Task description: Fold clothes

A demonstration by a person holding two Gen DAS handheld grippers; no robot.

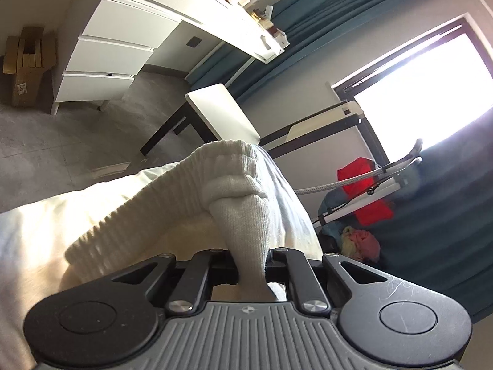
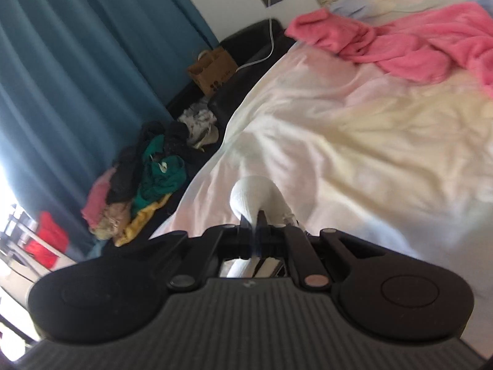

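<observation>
Mostly hidden left gripper (image 1: 251, 269) fingertips, white sock (image 1: 234, 191) bunched between, right view blurred.

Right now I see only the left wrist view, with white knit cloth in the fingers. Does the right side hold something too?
Observer: Yes, the right gripper is shut on white knit fabric above the bed sheet.
Operator: Is anything else lying on the bed?
Observer: A pink blanket lies crumpled at the far end.
Operator: And beside the bed?
Observer: A clothes pile sits by the teal curtain.
</observation>
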